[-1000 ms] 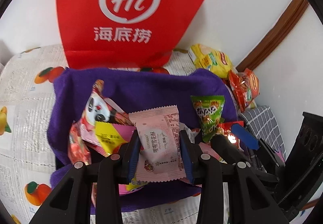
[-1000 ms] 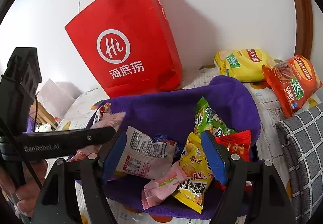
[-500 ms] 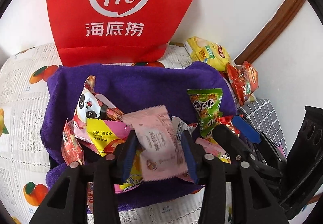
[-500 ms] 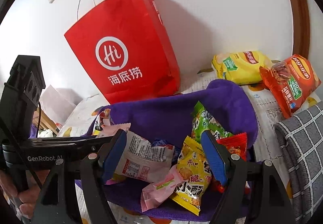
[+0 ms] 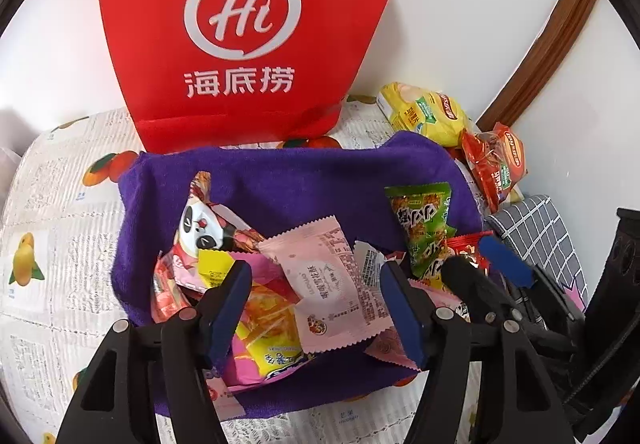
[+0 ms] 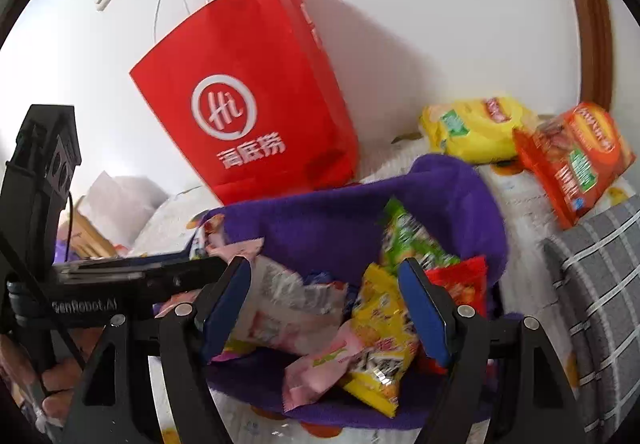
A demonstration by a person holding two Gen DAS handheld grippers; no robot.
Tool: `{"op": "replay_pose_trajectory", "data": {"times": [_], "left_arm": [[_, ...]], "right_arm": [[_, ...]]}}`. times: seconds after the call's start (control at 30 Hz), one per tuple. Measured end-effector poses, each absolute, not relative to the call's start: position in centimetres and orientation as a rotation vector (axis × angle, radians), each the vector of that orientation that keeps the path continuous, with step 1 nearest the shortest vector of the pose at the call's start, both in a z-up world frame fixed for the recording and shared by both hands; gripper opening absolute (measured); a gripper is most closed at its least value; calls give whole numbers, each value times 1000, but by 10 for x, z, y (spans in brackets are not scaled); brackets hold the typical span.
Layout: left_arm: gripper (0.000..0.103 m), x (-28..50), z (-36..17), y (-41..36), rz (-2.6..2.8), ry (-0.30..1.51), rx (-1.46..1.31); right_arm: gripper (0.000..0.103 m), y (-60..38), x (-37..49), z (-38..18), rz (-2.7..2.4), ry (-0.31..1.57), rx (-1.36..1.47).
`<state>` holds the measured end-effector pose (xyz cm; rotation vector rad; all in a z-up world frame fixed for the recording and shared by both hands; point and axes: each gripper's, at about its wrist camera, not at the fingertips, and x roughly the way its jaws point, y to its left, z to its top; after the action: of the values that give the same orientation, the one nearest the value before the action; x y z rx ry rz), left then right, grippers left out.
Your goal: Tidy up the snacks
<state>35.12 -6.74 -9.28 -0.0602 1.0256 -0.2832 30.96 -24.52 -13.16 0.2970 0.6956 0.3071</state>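
Observation:
A purple cloth-lined basket (image 5: 288,180) (image 6: 452,192) holds several snack packets. My left gripper (image 5: 316,304) is open above it, and a pink packet (image 5: 332,284) lies loose between its spread fingers on the pile. A panda packet (image 5: 200,232) and a green packet (image 5: 424,228) lie to either side. My right gripper (image 6: 324,308) is open and empty over the basket's near side, above a yellow packet (image 6: 380,336) and a white-pink packet (image 6: 288,300). The left gripper shows at the left of the right wrist view.
A red paper bag (image 5: 248,32) (image 6: 248,96) stands against the wall behind the basket. A yellow chip bag (image 6: 476,128) and an orange chip bag (image 6: 572,160) lie at the back right. A grey checked cloth (image 6: 600,276) lies right. The table has a fruit-print cover (image 5: 48,228).
My left gripper opened and let go of the pink packet, which dropped onto the pile in the basket. Both grippers drew back slightly.

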Motion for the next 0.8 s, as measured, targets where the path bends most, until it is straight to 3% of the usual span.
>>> {"op": "replay_pose_trajectory", "data": {"times": [0.33, 0.8], "left_arm": [[66, 344, -70, -55, -235, 976, -22], [70, 293, -23, -48, -192, 835, 124]], "right_arm": [[76, -239, 283, -106, 282, 712, 332], [81, -226, 160, -42, 136, 690, 217]]}}
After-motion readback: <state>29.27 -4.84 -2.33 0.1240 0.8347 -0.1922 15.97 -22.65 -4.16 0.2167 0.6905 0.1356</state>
